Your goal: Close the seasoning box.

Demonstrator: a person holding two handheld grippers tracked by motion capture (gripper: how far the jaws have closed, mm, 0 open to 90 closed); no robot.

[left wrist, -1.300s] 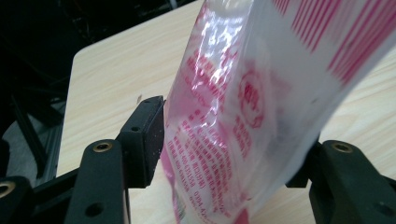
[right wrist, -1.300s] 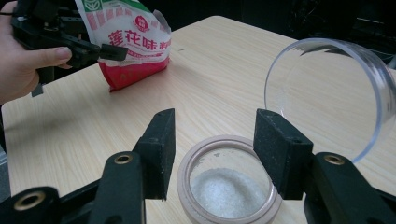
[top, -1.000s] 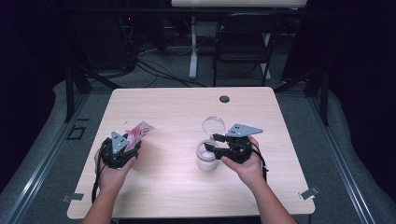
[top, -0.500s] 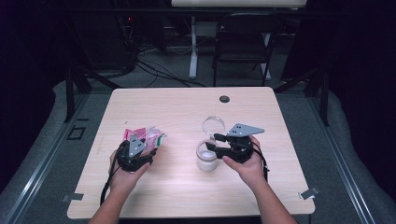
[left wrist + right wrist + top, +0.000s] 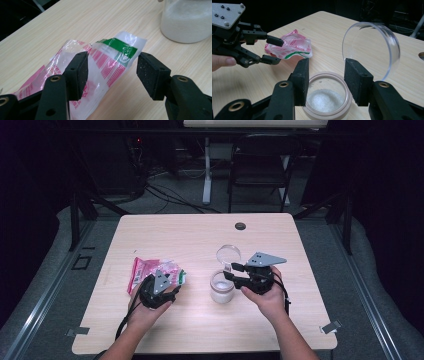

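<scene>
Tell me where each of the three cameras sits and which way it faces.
High view: above the table's near side, facing forward and down; both forearms and hands show.
Left gripper view: on the left gripper, facing the pink, white and green plastic packet; its black fingers show.
Right gripper view: on the right gripper, facing the round clear jar of white powder; its fingers show.
Shared: both gripper views show the packet and jar.

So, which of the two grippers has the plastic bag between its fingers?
The left gripper: the pink, white and green plastic bag lies between its open fingers. The right gripper hovers over the open jar instead.
</scene>
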